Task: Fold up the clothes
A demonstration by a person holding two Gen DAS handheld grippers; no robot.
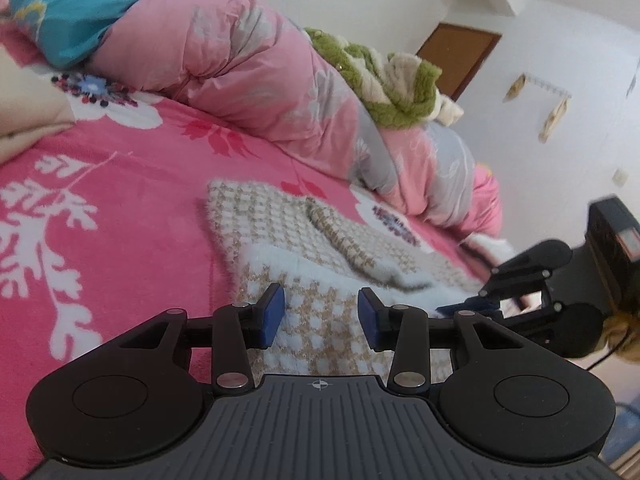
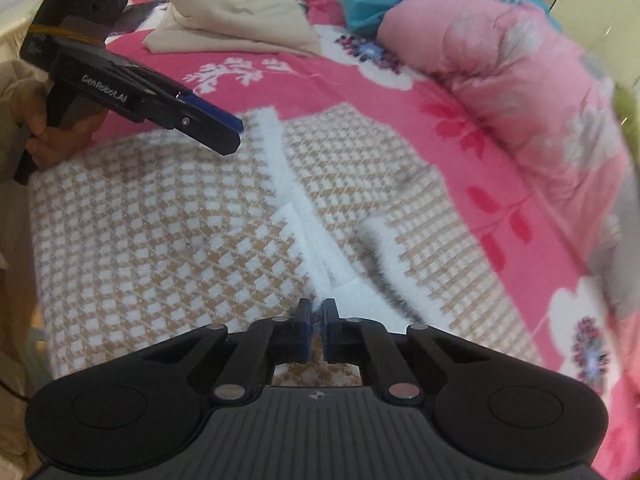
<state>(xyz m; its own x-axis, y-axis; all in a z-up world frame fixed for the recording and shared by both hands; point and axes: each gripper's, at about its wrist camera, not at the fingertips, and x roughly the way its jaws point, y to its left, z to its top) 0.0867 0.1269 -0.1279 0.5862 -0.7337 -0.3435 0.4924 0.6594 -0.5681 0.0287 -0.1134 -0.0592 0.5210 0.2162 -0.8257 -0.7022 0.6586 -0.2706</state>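
Right hand-held gripper [image 2: 319, 330] pinches the checked sweater [image 2: 160, 240] (white edge); left hand-held gripper [image 1: 321, 316] gapes empty.

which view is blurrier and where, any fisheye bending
Right wrist view: the pink quilt at the right edge smears, while the checked sweater near centre stays fairly crisp. Left wrist view: sharper overall, but the bedspread curves and the wall tilts.
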